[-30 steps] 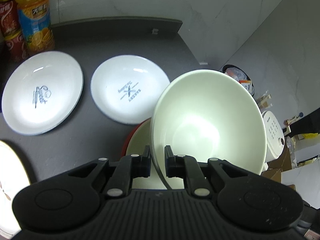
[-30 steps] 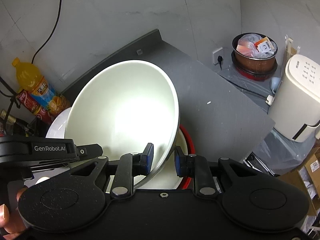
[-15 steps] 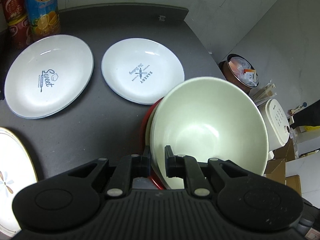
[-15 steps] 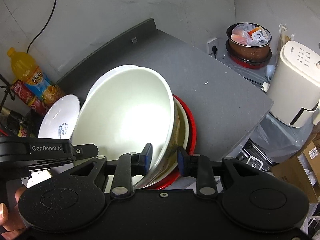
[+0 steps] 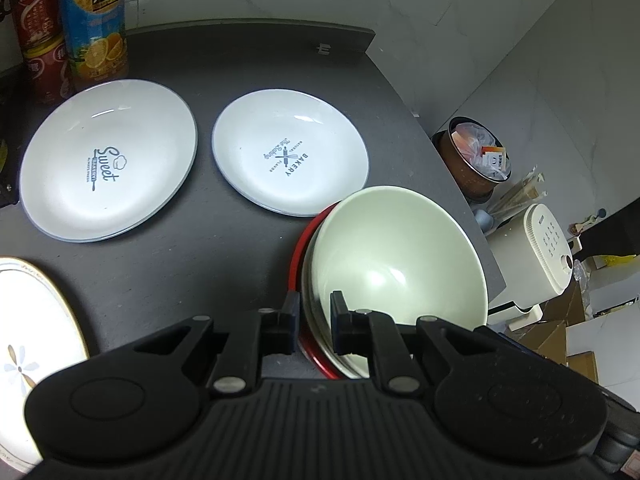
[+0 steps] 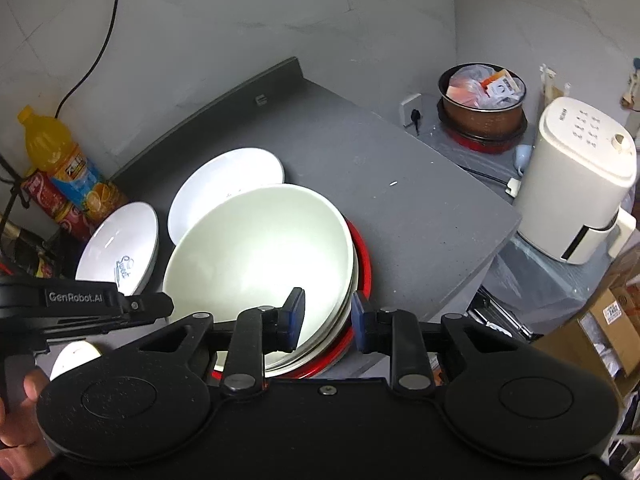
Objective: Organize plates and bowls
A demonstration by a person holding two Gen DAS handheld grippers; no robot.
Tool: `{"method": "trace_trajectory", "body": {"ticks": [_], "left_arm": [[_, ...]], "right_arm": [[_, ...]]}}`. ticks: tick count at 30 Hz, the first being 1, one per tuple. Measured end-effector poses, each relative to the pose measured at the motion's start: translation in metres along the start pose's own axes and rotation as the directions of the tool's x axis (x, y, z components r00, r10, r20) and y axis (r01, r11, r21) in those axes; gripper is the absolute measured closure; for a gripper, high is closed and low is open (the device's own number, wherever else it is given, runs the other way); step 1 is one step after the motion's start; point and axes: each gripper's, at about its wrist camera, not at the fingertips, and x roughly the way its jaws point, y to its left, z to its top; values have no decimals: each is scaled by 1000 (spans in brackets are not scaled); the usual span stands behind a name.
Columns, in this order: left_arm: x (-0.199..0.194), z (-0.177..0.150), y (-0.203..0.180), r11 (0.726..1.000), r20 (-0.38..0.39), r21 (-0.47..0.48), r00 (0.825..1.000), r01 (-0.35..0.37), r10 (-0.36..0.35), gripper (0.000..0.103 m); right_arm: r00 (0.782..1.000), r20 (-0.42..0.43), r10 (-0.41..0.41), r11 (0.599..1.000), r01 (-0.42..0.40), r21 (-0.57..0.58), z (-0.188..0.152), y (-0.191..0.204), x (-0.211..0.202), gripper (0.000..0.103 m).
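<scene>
Two grippers straddle the rim of one large pale-green glazed bowl [image 5: 394, 256], which sits nested on top of a stack near the bench's front right corner: beneath it a cream-coloured dish [image 6: 347, 304] shows as a thin edge, and below that a red-rimmed plate [image 6: 362, 264]. The left gripper [image 5: 314, 322] has its jaws around the bowl's near-left rim, one finger outside and one inside; whether the pads press the rim cannot be told. The right gripper [image 6: 328, 320] has its jaws apart, the blue-padded fingers [image 6: 294, 312] on either side of the stacked rims with a clear gap on the outer side.

Just beyond the stack, touching or nearly touching its edge, lies a white round plate printed "BAKERY" [image 5: 290, 158]. Beside that, to the left, lies a larger white plate printed "Sweet" [image 5: 108, 160]. An oval white platter with a gold rim and flower motif [image 5: 28, 344] lies at the near left. The dark grey bench [image 5: 168, 264] carries all of them. At its back left corner stand an orange juice bottle [image 5: 94, 20] and red drink cans [image 5: 38, 28]. Off the bench to the right stands a cream air fryer [image 6: 576, 184].
</scene>
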Motion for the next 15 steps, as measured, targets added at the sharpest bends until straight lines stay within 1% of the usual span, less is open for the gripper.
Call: {"method": "trace_trajectory", "body": {"ticks": [3, 4, 5, 6, 8, 10, 13, 15], "left_arm": [[-5, 1, 4, 1000, -1, -1, 1000, -6, 6, 87], [-7, 1, 5, 1000, 0, 2, 1000, -18, 18, 84], [-9, 2, 7, 1000, 0, 4, 1000, -27, 27, 82], [-12, 3, 10, 999, 3, 5, 999, -35, 35, 78], [-18, 3, 15, 999, 16, 3, 999, -46, 46, 70], [-25, 4, 21, 997, 29, -2, 997, -71, 71, 55], [-36, 5, 34, 994, 58, -15, 993, -105, 106, 45], [-41, 6, 43, 992, 69, -25, 990, -122, 123, 40]], "right_arm": [[1000, 14, 23, 1000, -23, -12, 3, 7, -6, 76], [999, 14, 34, 999, -34, -17, 5, 11, -6, 75], [999, 12, 47, 999, -47, -20, 6, 16, -7, 72], [998, 11, 59, 998, -58, -24, 8, 19, -7, 69], [997, 12, 73, 997, -72, -38, 10, 28, -7, 53], [996, 18, 89, 994, -87, -63, 12, 38, -8, 47], [993, 12, 121, 989, -119, -87, 16, 52, -6, 41], [991, 4, 135, 985, -134, -110, 18, 63, -3, 39]]}}
